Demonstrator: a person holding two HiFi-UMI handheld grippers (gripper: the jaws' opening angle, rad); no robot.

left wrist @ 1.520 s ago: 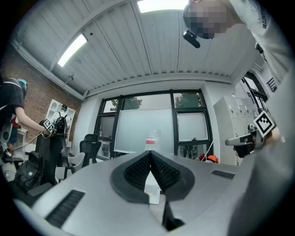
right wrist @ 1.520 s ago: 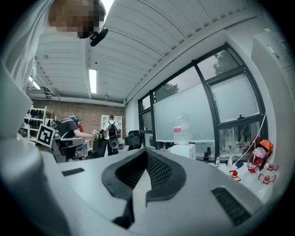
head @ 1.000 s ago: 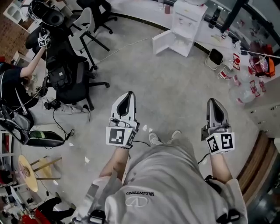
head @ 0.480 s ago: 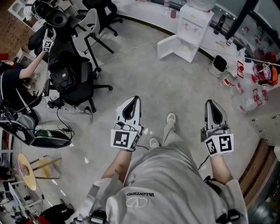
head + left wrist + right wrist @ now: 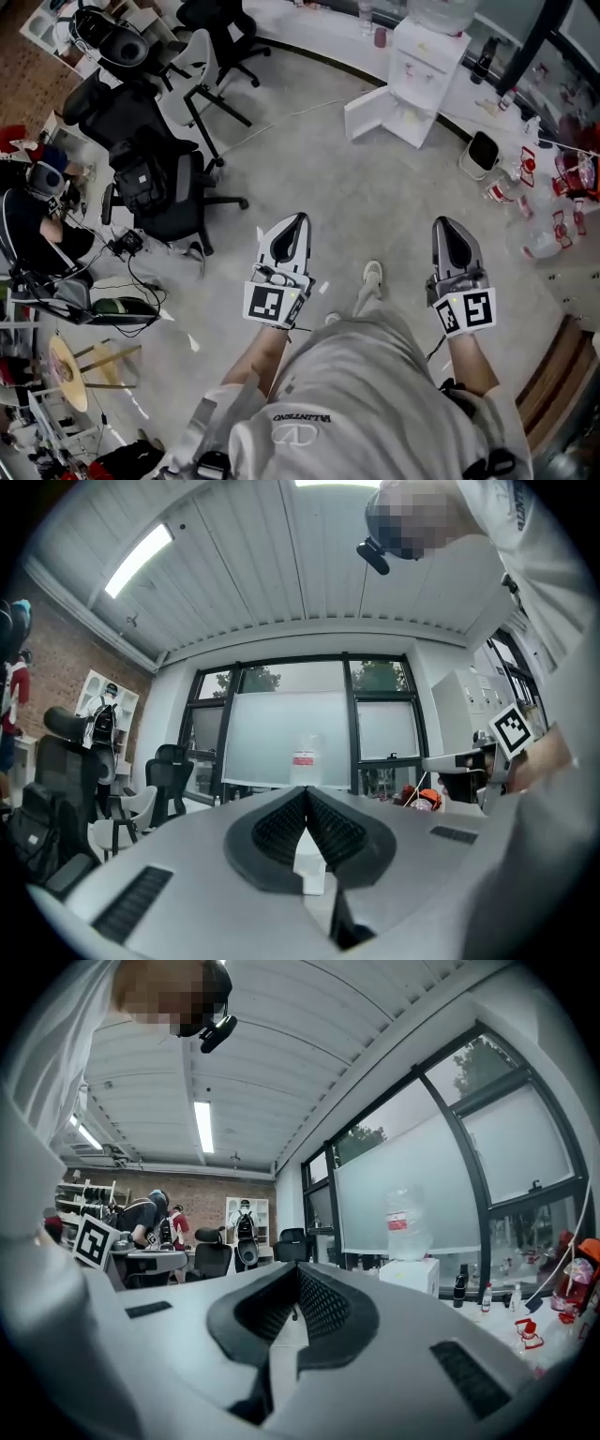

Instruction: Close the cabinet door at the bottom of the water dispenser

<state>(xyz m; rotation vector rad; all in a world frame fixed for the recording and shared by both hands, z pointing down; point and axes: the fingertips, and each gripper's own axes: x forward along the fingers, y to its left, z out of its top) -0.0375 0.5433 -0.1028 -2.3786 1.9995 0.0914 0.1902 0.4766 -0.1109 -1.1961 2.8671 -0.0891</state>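
1. Dispenser [image 5: 427,58] stood upper right of frame, its bottom cabinet door [image 5: 368,112] open, well apart from both grippers.
2. Left gripper [image 5: 296,221] & right gripper [image 5: 448,225]: jaws fully together, empty, prob. since a push needs no grasp.

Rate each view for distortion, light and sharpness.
Head view: wide-angle bend, even flat light, water dispenser small but sharp. Left gripper view: fisheye circle with black corners, bright window behind, ceiling light glaring, left gripper slightly soft up close. Right gripper view: same fisheye, window frames bowed, back of the room dim.
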